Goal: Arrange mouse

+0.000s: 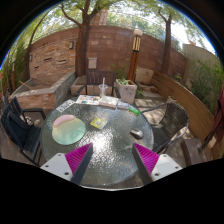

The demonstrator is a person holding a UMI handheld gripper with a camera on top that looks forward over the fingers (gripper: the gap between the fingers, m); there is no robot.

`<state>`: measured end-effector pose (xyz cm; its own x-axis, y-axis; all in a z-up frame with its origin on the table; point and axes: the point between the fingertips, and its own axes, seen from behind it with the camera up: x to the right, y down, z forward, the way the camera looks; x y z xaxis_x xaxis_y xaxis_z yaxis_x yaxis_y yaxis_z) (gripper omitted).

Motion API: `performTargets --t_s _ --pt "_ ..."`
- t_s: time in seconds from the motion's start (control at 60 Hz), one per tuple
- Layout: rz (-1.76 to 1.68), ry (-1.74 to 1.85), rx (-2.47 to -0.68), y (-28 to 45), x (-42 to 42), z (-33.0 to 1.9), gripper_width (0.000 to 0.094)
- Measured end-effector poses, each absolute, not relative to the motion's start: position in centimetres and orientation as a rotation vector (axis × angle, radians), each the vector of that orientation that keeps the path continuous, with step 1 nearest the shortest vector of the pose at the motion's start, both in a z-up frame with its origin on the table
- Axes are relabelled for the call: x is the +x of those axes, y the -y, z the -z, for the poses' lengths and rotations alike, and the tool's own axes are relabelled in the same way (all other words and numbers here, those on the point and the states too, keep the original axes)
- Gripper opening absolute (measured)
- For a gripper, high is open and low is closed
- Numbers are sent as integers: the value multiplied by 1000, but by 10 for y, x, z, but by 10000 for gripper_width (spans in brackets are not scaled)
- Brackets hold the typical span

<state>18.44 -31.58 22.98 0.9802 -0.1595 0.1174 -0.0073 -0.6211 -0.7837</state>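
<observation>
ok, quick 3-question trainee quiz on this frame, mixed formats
1. True or false: the fingers are shut on the mouse.
2. Multiple choice: what lies on the table beyond the left finger? A) a round pad B) a laptop C) a bottle
3. Fill in: the mouse lies ahead of the ____ finger, toward the table's far edge.

Key: 1 false, the fingers are open and empty, with the mouse well beyond them; 2 A; 3 right.
</observation>
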Motion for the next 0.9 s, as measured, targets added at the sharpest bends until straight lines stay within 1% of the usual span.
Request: performTargets --t_s 0.017,0.1,0.117,0.333,0.417,0.533,0.65,0.667,0.783,0.8,0.833,0.867,0.9 --pt "225 -125 -2234 311 165 -220 848" --pt "226 -146 -2257 313 169 -207 847" --pt "225 -149 -2262 315 176 -206 846" --pt "268 -189 -2318 296 253 -130 849" --pt "308 -176 -2305 274 293 -106 845" --pt "316 -156 -2276 224 338 -75 852" --pt "304 -125 -2278 178 370 -38 851" --pt "301 -115 -2284 175 384 -38 852" --pt "264 -74 -2322 146 399 -6 850" --pt "260 -72 -2324 139 390 2 850" --pt "243 -58 -2330 135 403 1 852" --pt "231 -46 -2329 125 394 9 852" --pt "209 -24 -2327 121 404 6 856"
